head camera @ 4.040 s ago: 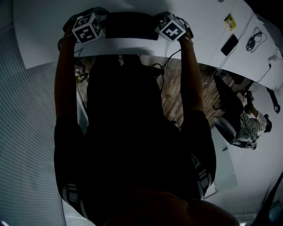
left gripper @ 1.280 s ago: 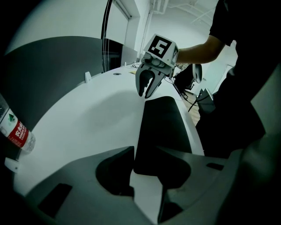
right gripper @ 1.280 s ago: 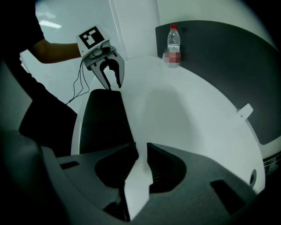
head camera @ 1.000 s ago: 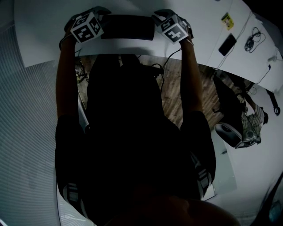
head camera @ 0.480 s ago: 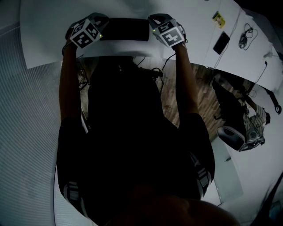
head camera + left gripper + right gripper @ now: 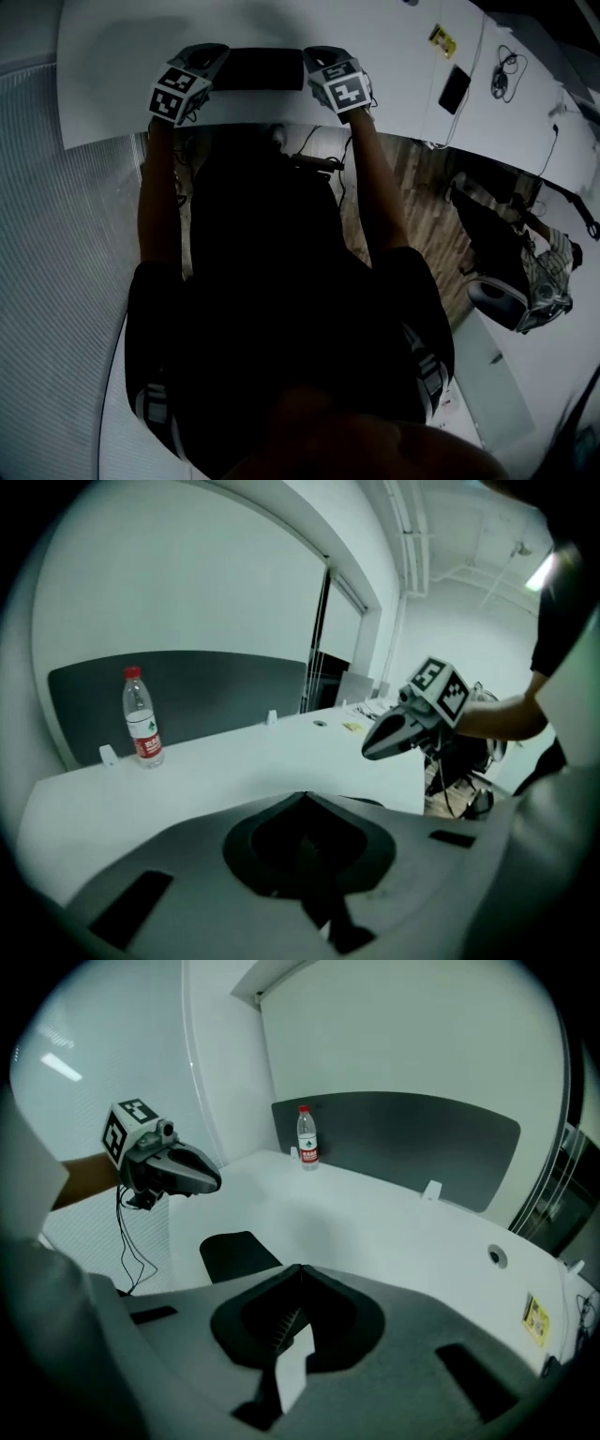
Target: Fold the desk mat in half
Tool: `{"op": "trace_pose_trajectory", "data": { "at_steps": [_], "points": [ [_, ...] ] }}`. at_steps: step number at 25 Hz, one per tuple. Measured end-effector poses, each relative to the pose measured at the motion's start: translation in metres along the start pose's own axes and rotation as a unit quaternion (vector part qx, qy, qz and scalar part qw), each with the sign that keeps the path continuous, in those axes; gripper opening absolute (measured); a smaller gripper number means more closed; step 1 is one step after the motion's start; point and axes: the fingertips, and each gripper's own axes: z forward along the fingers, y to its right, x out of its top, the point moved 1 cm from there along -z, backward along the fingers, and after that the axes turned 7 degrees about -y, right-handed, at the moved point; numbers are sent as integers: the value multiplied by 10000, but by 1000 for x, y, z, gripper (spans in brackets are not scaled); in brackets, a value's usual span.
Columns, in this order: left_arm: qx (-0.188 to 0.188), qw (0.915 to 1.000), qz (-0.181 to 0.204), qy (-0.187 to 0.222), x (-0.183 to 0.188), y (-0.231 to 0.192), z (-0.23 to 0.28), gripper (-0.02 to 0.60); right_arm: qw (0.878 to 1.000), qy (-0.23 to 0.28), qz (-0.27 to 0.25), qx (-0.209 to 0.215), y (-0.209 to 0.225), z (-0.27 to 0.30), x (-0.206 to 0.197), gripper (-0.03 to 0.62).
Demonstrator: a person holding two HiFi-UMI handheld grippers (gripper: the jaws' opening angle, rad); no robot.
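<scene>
One dark desk mat (image 6: 261, 68) lay flat at top centre on the white desk (image 6: 403, 47), between my left gripper (image 6: 208, 54) and right gripper (image 6: 319, 56). Both were closed, seemingly empty. I couldn't confirm any fold.

Nothing here can be read. The bottle (image 6: 141, 726) has a red and white label and the desk (image 6: 375, 1222) has a yellow sticker (image 6: 536, 1319), both with print too small to read. The cubes on the left gripper (image 6: 216, 1183) and the right gripper (image 6: 366, 752) bear only black-and-white square patterns.
</scene>
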Motion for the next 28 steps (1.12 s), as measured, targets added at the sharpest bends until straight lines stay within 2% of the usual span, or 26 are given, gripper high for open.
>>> {"op": "trace_pose_trajectory", "data": {
  "at_steps": [3, 6, 11, 14, 19, 22, 28],
  "points": [
    [250, 9977, -468, 412, 12, 13, -23, 5, 9996, 211, 188, -55, -9, -19, -3, 3],
    [576, 9910, -875, 836, 25, 23, -50, 5, 9983, 455, 346, -144, -15, -40, -2, 3],
    [1330, 9725, -1345, 1358, 28, 48, -94, 5, 9942, 822, 622, -291, -33, -71, -9, 2],
    [1563, 9608, -1615, 1622, 27, 68, -113, 5, 9912, 994, 803, -336, -44, -87, -16, 2],
    [1848, 9511, -1668, 1827, 21, 93, -134, 5, 9837, 1421, 1049, -350, -67, -108, -13, 2],
    [2027, 9452, -1703, 1910, 14, 99, -144, 5, 9811, 1484, 1183, -383, -80, -114, -19, 2],
    [1894, 9413, -1785, 2148, 8, 98, -166, 5, 9762, 1604, 1402, -413, -109, -122, -20, 2]
  ]
}}
